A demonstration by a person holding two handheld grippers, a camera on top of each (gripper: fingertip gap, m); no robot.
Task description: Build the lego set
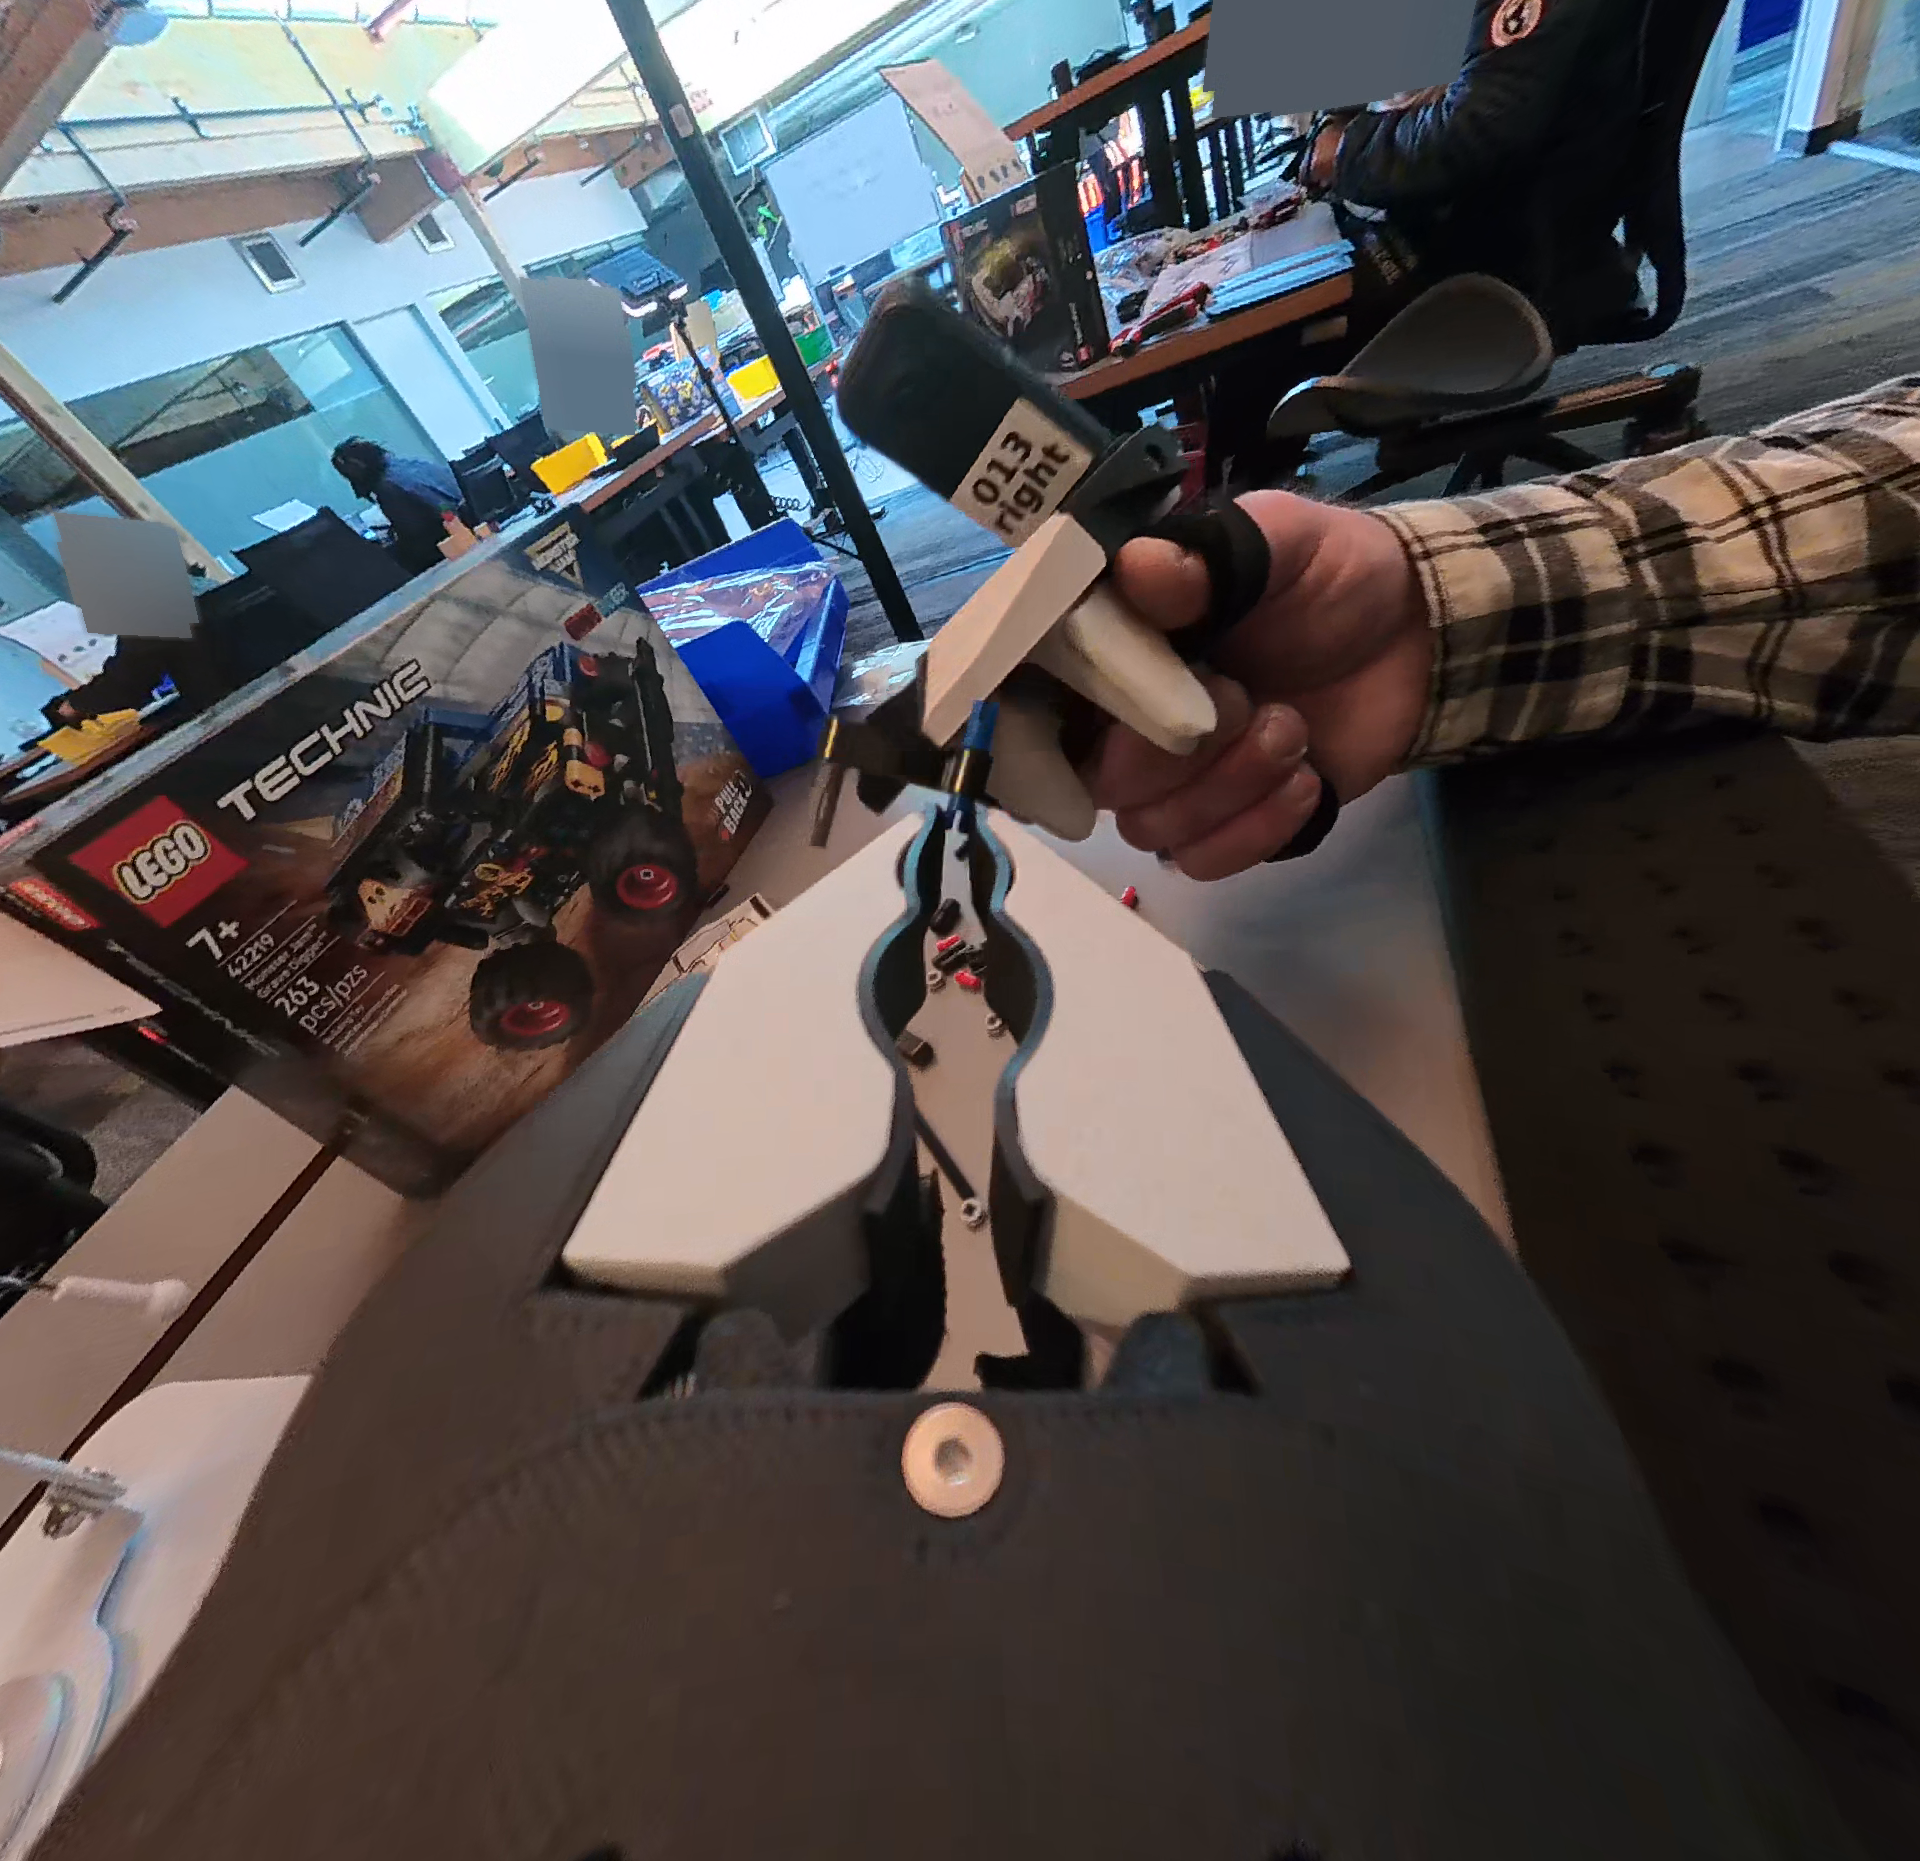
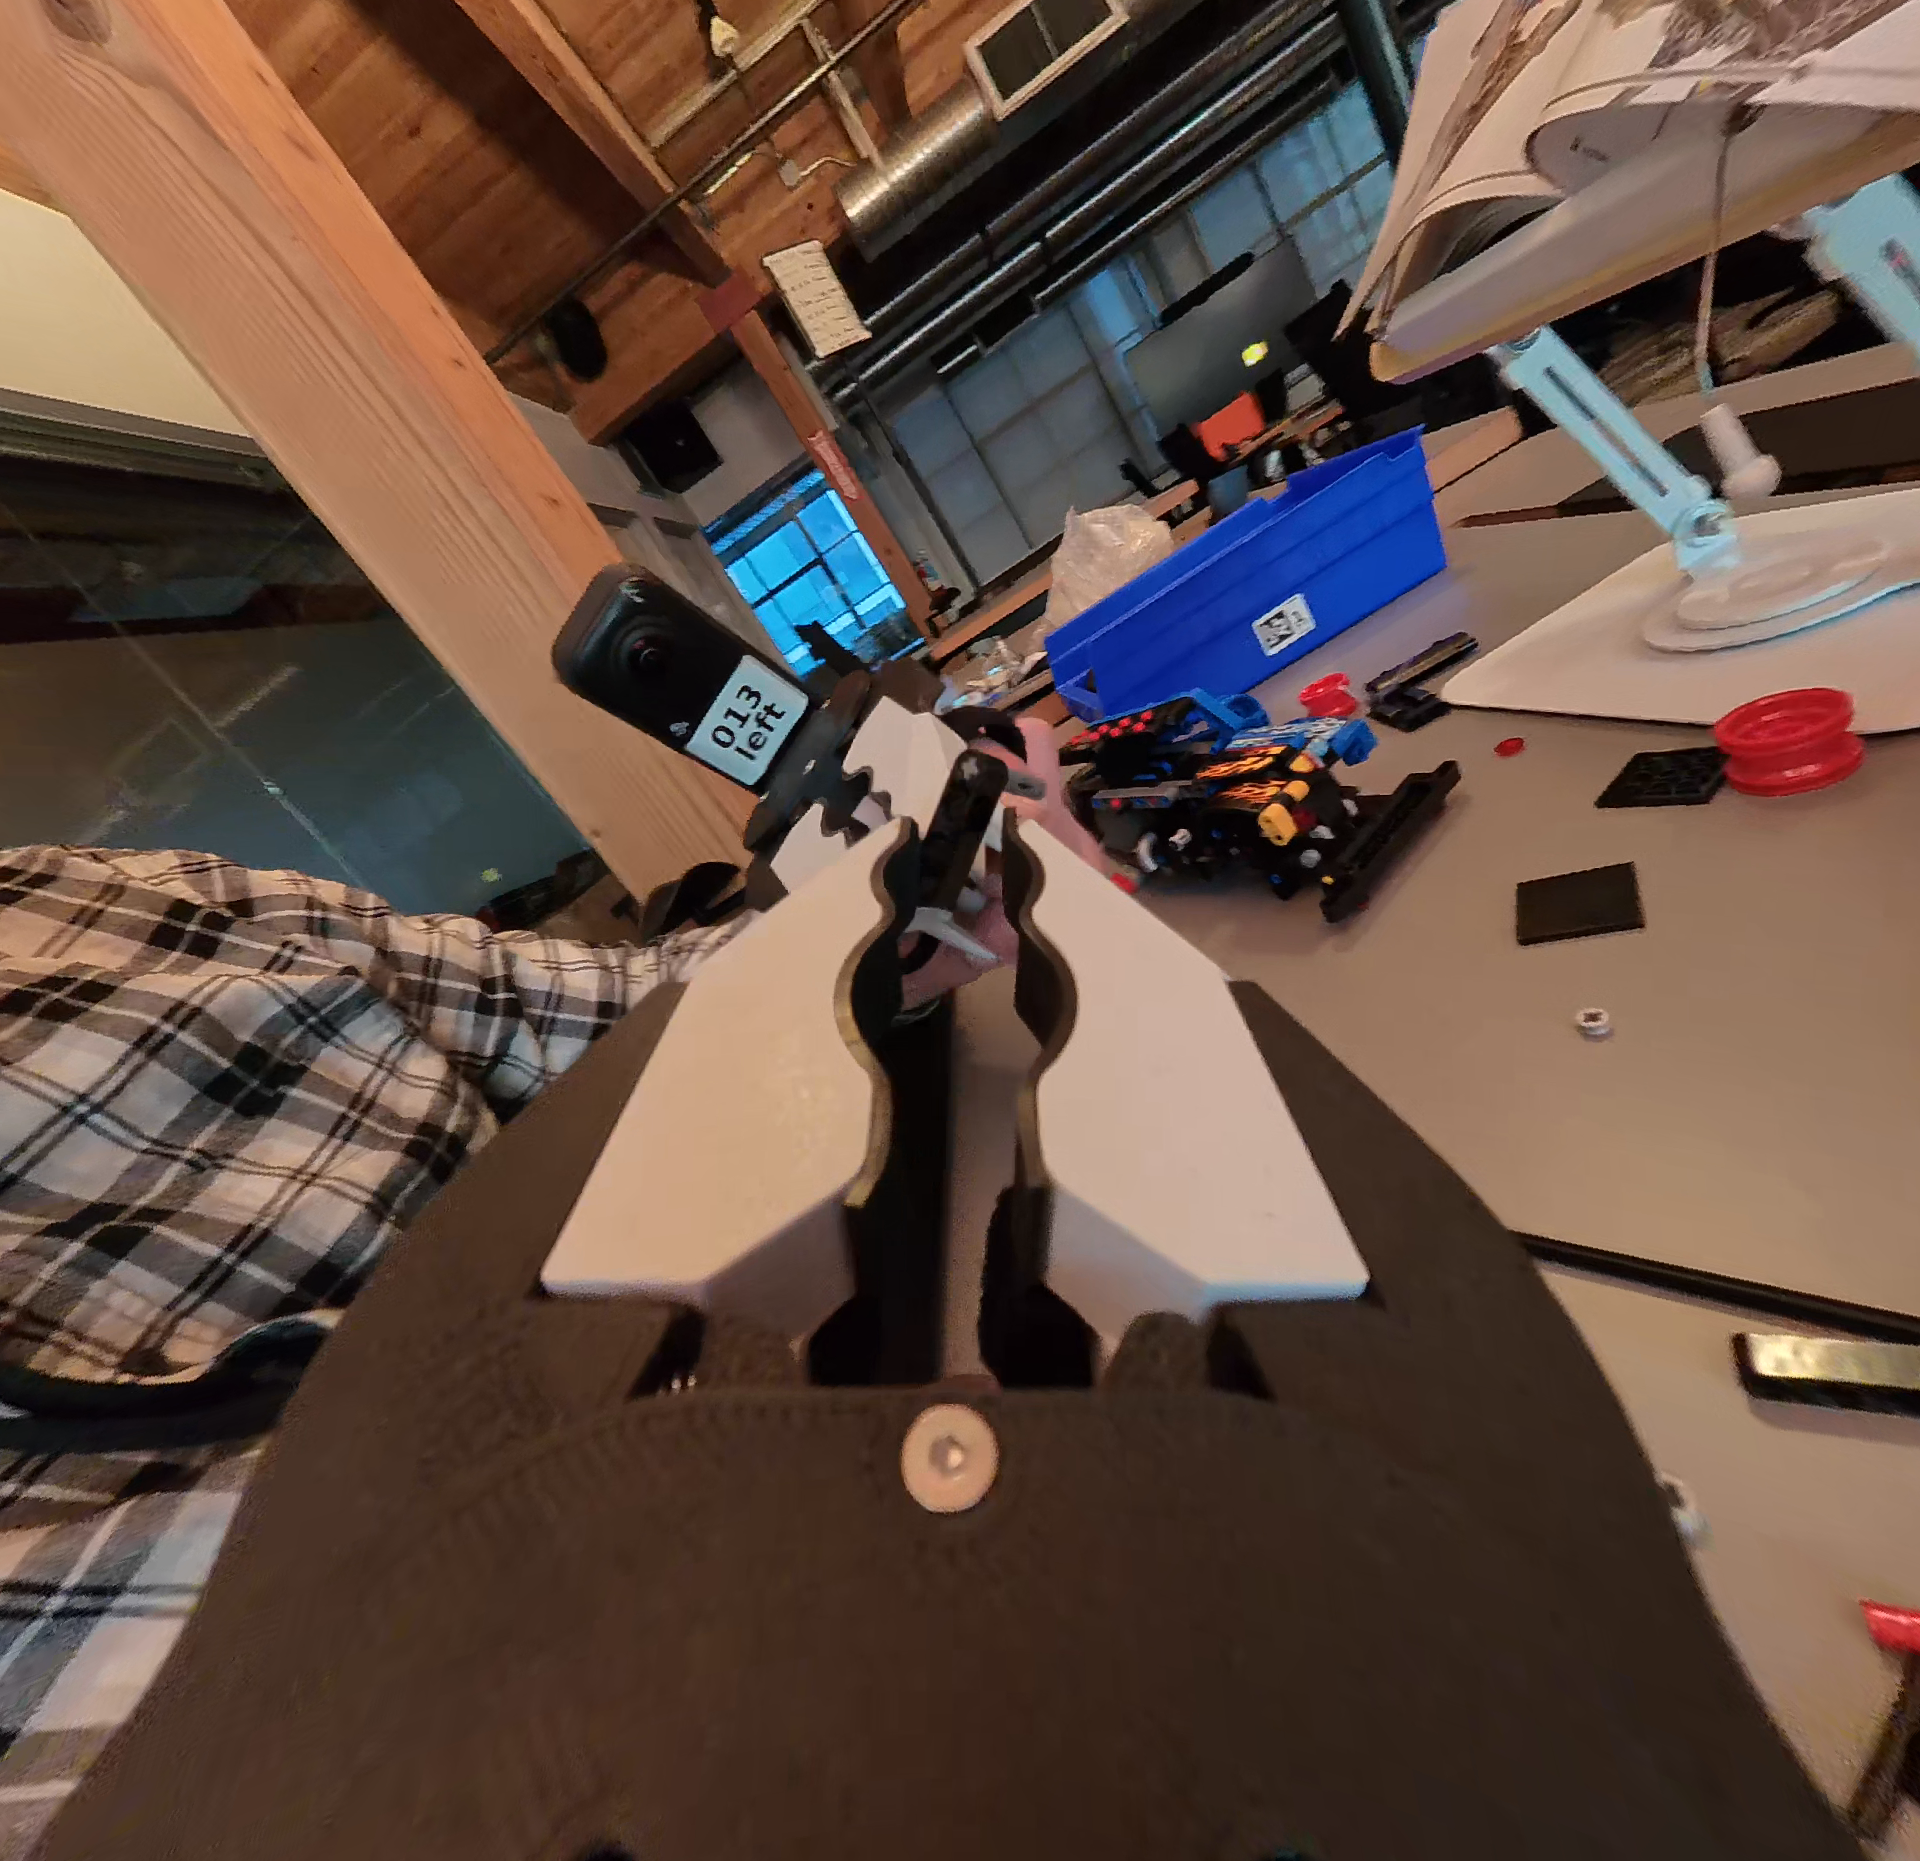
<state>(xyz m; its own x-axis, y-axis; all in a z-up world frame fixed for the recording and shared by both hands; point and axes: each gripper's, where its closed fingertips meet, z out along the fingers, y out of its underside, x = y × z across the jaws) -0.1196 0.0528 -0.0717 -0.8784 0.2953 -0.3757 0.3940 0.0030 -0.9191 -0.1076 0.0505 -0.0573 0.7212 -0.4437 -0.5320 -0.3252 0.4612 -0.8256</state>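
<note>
Box (image 1: 395, 876) bearing printed writing is sitting on desk (image 1: 1299, 938); both claws, left (image 1: 951, 835) and right (image 2: 961, 855), are pinching one beam (image 2: 961, 819), blocking model (image 2: 1236, 803).

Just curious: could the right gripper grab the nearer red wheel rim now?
Probably not yet. The table toward the red wheel rim looks clear, but the right gripper is shut on a black Lego piece.

The left gripper (image 1: 951, 845) has its fingers drawn close, tips touching a thin blue-and-black pin (image 1: 968, 772) gripped by the right gripper (image 1: 914, 762) just beyond — a hand (image 1: 1257, 668) in a plaid sleeve holds that one. Left of the pin lies the set's box (image 1: 395, 876); behind the box, a blue bin (image 1: 758, 648). Small red and black pieces (image 1: 961, 954) dot the table (image 1: 1340, 938) beneath — seen between the fingers.
</note>
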